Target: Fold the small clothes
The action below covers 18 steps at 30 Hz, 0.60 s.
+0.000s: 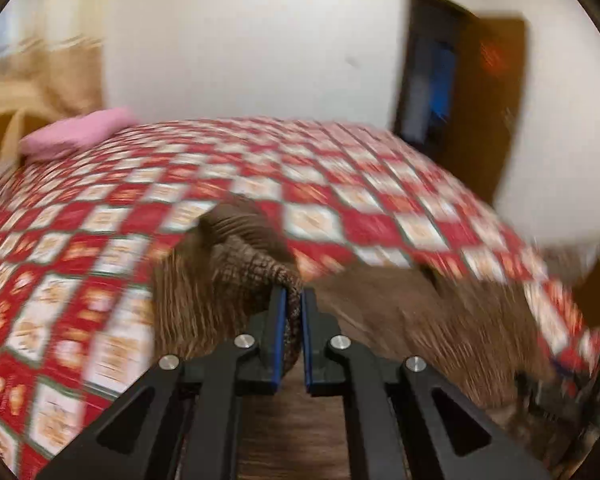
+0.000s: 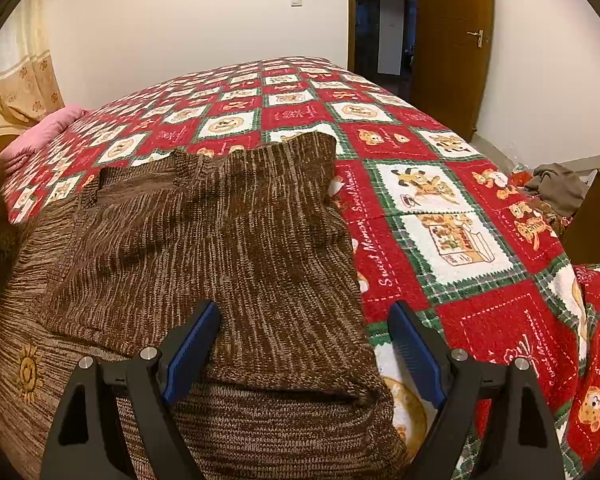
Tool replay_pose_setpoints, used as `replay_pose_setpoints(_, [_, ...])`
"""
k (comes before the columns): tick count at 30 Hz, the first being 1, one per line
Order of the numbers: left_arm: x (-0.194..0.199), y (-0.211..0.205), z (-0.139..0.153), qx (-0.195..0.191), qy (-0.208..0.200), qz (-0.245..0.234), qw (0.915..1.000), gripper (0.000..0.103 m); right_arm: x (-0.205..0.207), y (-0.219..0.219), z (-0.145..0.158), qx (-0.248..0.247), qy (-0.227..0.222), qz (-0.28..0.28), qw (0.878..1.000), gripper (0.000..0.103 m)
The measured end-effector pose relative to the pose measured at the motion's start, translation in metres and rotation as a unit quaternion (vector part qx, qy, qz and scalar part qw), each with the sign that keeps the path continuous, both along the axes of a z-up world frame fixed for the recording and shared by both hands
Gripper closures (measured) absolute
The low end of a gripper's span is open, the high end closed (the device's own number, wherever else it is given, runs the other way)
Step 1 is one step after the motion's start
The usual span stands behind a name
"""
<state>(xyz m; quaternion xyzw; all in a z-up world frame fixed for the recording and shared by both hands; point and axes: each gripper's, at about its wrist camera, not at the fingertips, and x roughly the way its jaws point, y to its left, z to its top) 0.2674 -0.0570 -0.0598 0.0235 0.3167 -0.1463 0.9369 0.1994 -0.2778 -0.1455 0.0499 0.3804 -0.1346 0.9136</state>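
Left tool (image 1: 294, 300): my pads pinch a fold of the brown sweater (image 2: 220, 232), perhaps a sleeve, view blurred.
Right tool (image 2: 304, 344): spread above sweater's edge.
Bed (image 2: 440, 152): under sweater.

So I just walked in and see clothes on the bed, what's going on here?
A person with a gripper in each hand is folding a brown knit sweater on a bed with a red checked bedspread. The left gripper is shut on a bunched piece of the sweater and holds it lifted. The right gripper hangs open above the sweater's near right edge, touching nothing. The fold is only partly done.
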Motion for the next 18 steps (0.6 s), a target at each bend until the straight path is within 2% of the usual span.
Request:
replay_pose_setpoints(3, [-0.004, -0.047, -0.042, 0.076, 0.045, -0.034, 0.9955, 0.091, 0.0, 0.0, 0.0, 0.0, 0.0, 0.0, 1.0, 0.016])
replay_pose_setpoints(4, [-0.006, -0.052, -0.051, 0.086, 0.062, -0.04, 0.9936, 0.089, 0.0, -0.001, 0.0, 0.0, 0.0, -0.001, 1.0, 0.016])
replay_pose_setpoints(6, [-0.018, -0.046, -0.057, 0.077, 0.075, -0.05, 0.993, 0.087, 0.0, -0.001, 0.0, 0.0, 0.001, -0.001, 1.0, 0.016])
replay_pose_setpoints(7, [-0.025, -0.039, -0.055, 0.068, 0.073, -0.053, 0.9936, 0.083, 0.0, -0.001, 0.0, 0.0, 0.001, -0.001, 1.0, 0.016])
replay_pose_setpoints(9, [-0.039, -0.018, -0.047, 0.046, 0.065, -0.051, 0.9955, 0.054, 0.0, -0.001, 0.0, 0.001, 0.0, -0.001, 1.0, 0.016])
replay_pose_setpoints(10, [-0.046, -0.007, -0.044, 0.031, 0.06, -0.04, 0.9969, 0.03, -0.001, -0.001, 0.0, 0.002, -0.001, -0.001, 1.0, 0.016])
replay_pose_setpoints(11, [-0.053, 0.012, -0.041, 0.012, 0.05, -0.015, 0.9986, 0.018, -0.001, -0.001, 0.001, 0.002, -0.003, -0.002, 1.0, 0.016])
replay_pose_setpoints(13, [-0.059, 0.041, -0.038, -0.005, 0.035, 0.03, 0.9989, 0.018, -0.005, 0.0, 0.003, -0.012, -0.01, -0.018, 1.0, 0.016])
replay_pose_setpoints(16, [-0.051, 0.076, -0.051, -0.002, 0.044, 0.099, 0.9941, 0.019, -0.013, 0.01, 0.02, -0.054, -0.039, -0.044, 0.997, 0.016])
replay_pose_setpoints(18, [-0.043, 0.089, -0.071, -0.035, 0.088, 0.117, 0.9886, 0.022, -0.021, 0.028, 0.042, -0.021, -0.095, -0.01, 0.995, 0.016])
